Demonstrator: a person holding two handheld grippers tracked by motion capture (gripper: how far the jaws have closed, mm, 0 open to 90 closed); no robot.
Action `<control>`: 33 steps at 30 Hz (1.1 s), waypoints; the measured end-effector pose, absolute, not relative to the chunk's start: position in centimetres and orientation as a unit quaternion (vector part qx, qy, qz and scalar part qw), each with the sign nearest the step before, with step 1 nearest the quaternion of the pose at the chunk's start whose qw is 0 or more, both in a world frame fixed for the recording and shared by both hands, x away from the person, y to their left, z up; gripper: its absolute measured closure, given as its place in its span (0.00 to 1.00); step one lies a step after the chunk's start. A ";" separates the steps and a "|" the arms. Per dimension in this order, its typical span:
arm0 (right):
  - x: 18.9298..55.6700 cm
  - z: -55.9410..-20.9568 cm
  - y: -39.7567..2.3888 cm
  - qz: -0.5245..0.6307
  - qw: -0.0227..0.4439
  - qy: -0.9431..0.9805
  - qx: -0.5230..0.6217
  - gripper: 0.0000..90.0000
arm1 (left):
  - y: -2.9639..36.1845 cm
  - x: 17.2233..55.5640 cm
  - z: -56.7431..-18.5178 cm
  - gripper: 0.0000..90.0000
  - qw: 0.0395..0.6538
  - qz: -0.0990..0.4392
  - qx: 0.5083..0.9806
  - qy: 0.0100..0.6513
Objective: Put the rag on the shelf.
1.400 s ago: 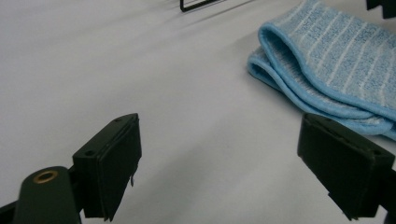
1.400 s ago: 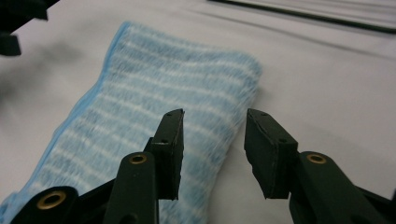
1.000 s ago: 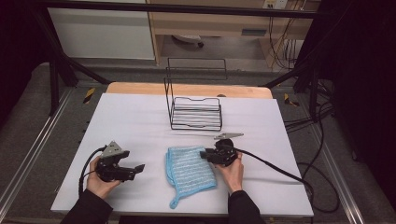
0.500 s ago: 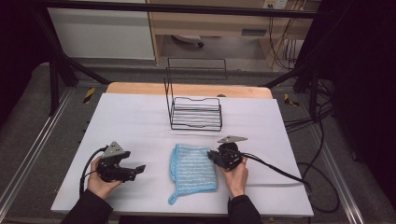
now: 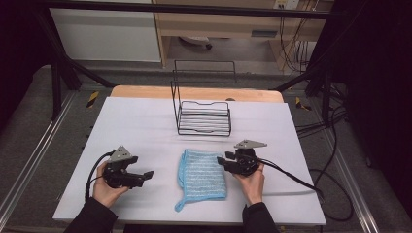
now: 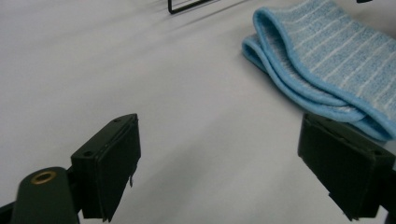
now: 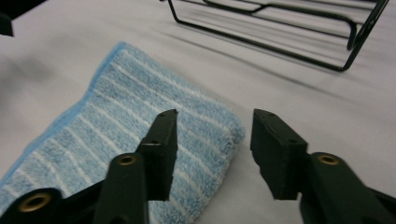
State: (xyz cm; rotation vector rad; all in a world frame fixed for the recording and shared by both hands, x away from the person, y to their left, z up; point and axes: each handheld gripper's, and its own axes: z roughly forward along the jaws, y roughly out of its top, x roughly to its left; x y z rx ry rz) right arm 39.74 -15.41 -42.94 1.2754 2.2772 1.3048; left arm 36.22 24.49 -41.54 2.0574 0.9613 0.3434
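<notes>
The blue cloth lies folded on the table between the hands – the right gripper, jaws just opened partway and empty, sits at its edge, the left gripper wide open and empty – next seemingly a regrip for another fold

The high view looked forward and down from above the person's side of the table. Each gripper view sat low and close, looking along its own jaws. All three shared the folded blue cloth and wire rack.
</notes>
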 end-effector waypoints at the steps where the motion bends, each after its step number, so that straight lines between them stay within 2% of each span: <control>1: 39.8 -42.6 -15.6 0.449 0.112 0.776 0.429 0.49 | 24.2 36.3 -41.3 0.14 0.410 0.137 0.817 0.380; 2: 39.9 -42.1 -16.1 0.463 0.110 0.771 0.423 0.40 | 23.9 36.3 -41.1 0.13 0.411 0.137 0.817 0.379; 4: 40.1 -41.6 -16.7 0.479 0.100 0.763 0.422 0.31 | 23.3 36.6 -40.7 0.12 0.411 0.137 0.819 0.376; 5: 40.1 -41.6 -16.7 0.479 0.100 0.763 0.422 0.31 | 22.9 36.7 -40.6 0.12 0.411 0.137 0.820 0.374; 6: 40.3 -41.3 -17.2 0.485 0.099 0.760 0.422 0.22 | 22.6 36.9 -40.4 0.11 0.410 0.136 0.822 0.372; 7: 40.3 -41.3 -17.2 0.485 0.099 0.760 0.422 0.22 | 22.1 37.0 -40.3 0.11 0.409 0.137 0.823 0.371; 10: 40.3 -41.2 -18.3 0.487 0.095 0.761 0.417 0.13 | 20.8 37.8 -40.1 0.10 0.405 0.137 0.826 0.367; 16: 40.0 -41.5 -19.4 0.481 0.100 0.768 0.410 0.07 | 18.2 39.2 -40.0 0.10 0.407 0.127 0.826 0.369; 22: 39.6 -42.2 -20.1 0.476 0.102 0.773 0.406 0.05 | 16.0 40.7 -40.2 0.13 0.409 0.125 0.817 0.386; 26: 39.5 -42.6 -20.4 0.474 0.104 0.773 0.409 0.05 | 14.8 42.0 -40.8 0.19 0.404 0.119 0.809 0.411; 33: 39.3 -42.7 -20.4 0.475 0.109 0.773 0.407 0.05 | 13.7 43.1 -42.3 0.41 0.381 0.102 0.809 0.435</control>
